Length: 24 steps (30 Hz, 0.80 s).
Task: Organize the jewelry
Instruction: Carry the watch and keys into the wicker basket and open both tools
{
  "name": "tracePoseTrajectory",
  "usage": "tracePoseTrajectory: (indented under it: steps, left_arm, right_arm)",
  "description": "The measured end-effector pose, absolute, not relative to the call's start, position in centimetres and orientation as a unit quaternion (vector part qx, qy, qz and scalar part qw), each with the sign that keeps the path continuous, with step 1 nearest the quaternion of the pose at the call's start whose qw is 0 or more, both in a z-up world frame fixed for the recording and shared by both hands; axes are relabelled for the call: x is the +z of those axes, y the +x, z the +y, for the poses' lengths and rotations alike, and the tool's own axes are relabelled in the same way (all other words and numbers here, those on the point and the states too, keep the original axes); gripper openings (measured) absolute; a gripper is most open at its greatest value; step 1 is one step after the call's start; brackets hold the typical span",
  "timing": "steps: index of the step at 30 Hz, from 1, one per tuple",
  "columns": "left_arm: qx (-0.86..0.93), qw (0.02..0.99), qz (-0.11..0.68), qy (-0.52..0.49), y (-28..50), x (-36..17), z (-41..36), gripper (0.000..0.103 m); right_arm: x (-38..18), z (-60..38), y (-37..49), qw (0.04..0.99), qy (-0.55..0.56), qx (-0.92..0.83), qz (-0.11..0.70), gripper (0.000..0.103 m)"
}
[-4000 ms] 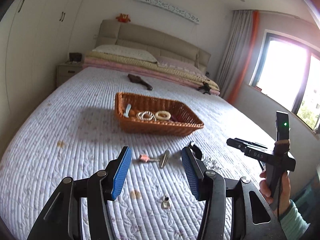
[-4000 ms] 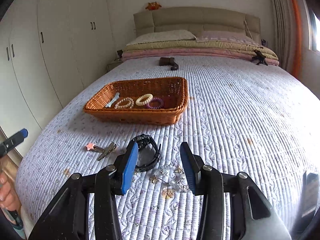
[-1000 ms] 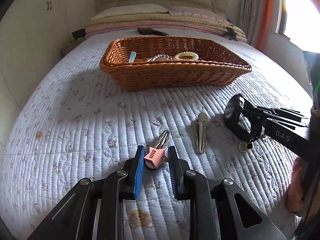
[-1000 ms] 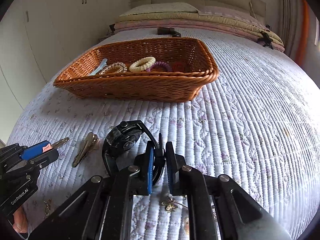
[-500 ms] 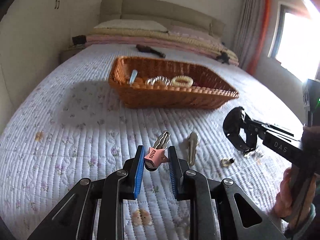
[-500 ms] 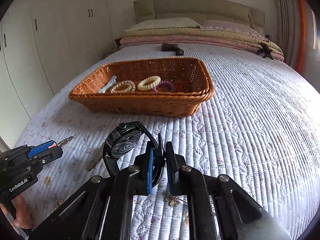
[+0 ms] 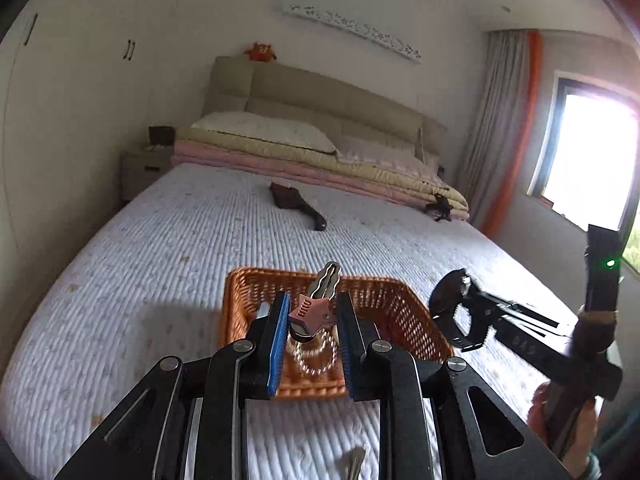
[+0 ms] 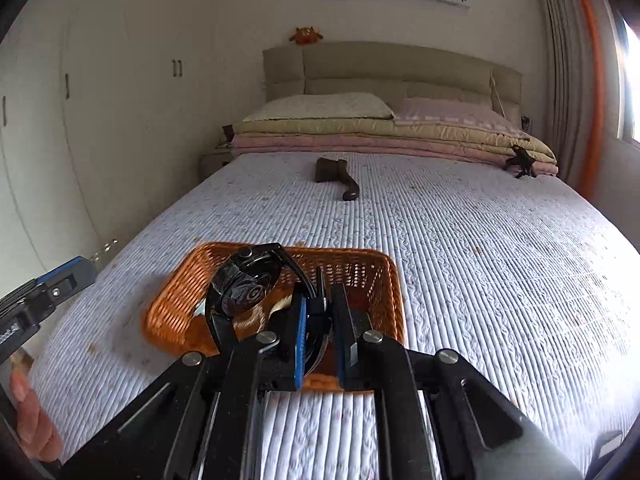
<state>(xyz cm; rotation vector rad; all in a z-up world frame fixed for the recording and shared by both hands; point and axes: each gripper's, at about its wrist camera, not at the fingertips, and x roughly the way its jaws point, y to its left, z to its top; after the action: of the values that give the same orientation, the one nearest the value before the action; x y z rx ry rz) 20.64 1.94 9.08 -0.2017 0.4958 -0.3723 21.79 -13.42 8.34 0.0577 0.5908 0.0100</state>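
In the left wrist view the left gripper point(image 7: 312, 322) is clenching a pink hair clip point(image 7: 311, 311) at centre frame, hovering over the near half of the basket point(image 7: 404, 320), with a bead bracelet point(image 7: 316, 354) showing below it. Releasing well probably means lowering until the clip is inside the rim before the fingers part. In the right wrist view the right gripper point(image 8: 319, 334) is pinching the strap of a black watch point(image 8: 248, 286), its face tilting left of centre above the basket point(image 8: 384, 300); it should likewise come down low. Compared with half a second earlier, both grippers have risen from the quilt point(image 8: 480, 240) and moved over the basket.
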Motion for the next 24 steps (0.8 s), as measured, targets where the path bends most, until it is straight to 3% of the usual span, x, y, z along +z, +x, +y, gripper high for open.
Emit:
tracePoseTrajectory:
  steps: [7, 15, 24]
  left_arm:
    - [-0.156, 0.933, 0.299, -0.124, 28.3, 4.4, -0.6, 0.023]
    - [-0.148, 0.92, 0.353, -0.09, 31.1, -0.1, -3.1, 0.023]
    - [-0.145, 0.915, 0.365, -0.088, 31.5, -1.3, -3.5, 0.024]
  right_arm:
    - [3.9, -14.2, 29.4, 0.929, 0.05, -0.015, 0.367, 0.014]
    - [-0.5, -15.2, 32.4, 0.905, 0.071, -0.013, 0.419, 0.014]
    - [-0.6, -16.0, 32.3, 0.909, 0.066, -0.02, 0.411, 0.013]
